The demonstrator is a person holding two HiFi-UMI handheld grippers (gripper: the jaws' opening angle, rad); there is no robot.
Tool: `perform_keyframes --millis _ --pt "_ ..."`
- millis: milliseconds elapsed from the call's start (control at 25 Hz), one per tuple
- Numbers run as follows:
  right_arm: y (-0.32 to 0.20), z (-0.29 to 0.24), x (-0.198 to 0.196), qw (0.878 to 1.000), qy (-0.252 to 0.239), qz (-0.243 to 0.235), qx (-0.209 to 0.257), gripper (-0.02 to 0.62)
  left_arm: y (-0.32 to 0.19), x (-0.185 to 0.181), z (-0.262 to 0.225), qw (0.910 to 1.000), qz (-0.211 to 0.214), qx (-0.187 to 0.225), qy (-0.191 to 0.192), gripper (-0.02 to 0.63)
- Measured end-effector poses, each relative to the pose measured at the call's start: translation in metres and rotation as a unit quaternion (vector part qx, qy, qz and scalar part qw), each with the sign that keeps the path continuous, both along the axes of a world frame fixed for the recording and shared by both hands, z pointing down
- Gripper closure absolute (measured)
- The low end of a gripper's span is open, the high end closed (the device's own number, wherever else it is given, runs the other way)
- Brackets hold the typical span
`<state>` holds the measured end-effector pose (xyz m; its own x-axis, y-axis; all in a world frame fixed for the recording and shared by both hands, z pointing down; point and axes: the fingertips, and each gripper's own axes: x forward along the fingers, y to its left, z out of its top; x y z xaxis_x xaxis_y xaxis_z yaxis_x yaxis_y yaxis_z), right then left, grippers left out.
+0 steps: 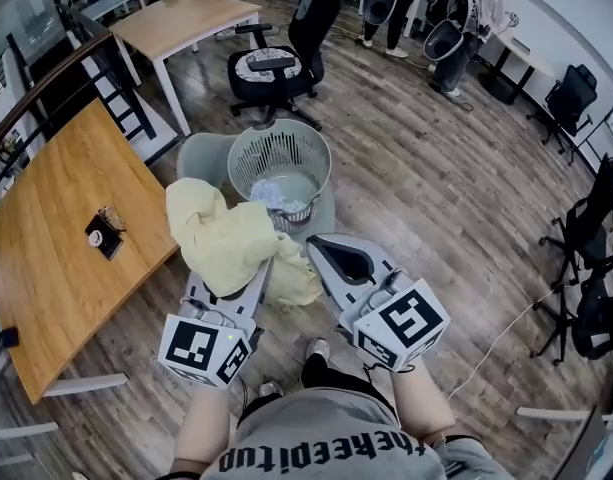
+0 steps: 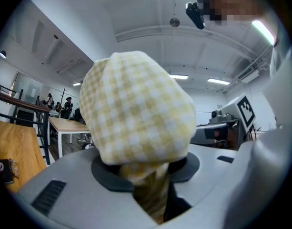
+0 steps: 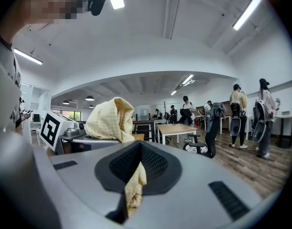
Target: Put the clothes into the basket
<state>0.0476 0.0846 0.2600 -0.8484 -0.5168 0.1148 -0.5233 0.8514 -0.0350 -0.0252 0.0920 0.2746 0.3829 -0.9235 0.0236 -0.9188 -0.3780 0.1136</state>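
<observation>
A pale yellow checked cloth hangs between my two grippers, just in front of the round grey slatted basket. My left gripper is shut on one end of the cloth, which bunches up over its jaws. The right gripper pinches another edge. In the right gripper view a narrow strip of the cloth sits between the shut jaws of that gripper. The left gripper shows cloth squeezed in its slot. White and blue clothes lie inside the basket.
A wooden table with a small black object stands at the left, beside a railing. A black office chair and a second table are beyond the basket. People stand at the far end. Black chairs line the right.
</observation>
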Motion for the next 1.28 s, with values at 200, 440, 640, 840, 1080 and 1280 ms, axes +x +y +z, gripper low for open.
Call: perform_keyframes --millis 200,440,640,840,1080,1280 --pt "-0.022 0.001 0.011 1.0 -0.004 -0.014 -0.002 0.588 -0.02 0.013 0.0 0.9999 -0.011 -0.003 -0.003 0.445" --pt "-0.041 0.005 0.03 0.999 -0.009 -0.029 -0.009 0.588 -0.035 0.031 0.0 0.9995 -0.03 -0.004 -0.004 0.445" --pt "-0.051 0.006 0.036 0.999 -0.016 -0.04 -0.012 0.588 -0.043 0.039 0.003 0.9992 -0.038 -0.009 -0.009 0.445" --pt "-0.06 0.009 0.036 0.999 -0.022 -0.042 -0.018 0.588 -0.051 0.038 0.005 0.999 -0.041 -0.012 -0.01 0.445" --pt "-0.073 0.011 0.032 0.999 -0.021 -0.027 -0.022 0.588 -0.065 0.03 0.008 0.9994 -0.03 -0.014 -0.008 0.445" --pt "-0.087 0.013 0.02 0.999 -0.02 -0.013 -0.022 0.588 -0.081 0.017 0.009 0.9998 -0.016 -0.014 -0.007 0.445"
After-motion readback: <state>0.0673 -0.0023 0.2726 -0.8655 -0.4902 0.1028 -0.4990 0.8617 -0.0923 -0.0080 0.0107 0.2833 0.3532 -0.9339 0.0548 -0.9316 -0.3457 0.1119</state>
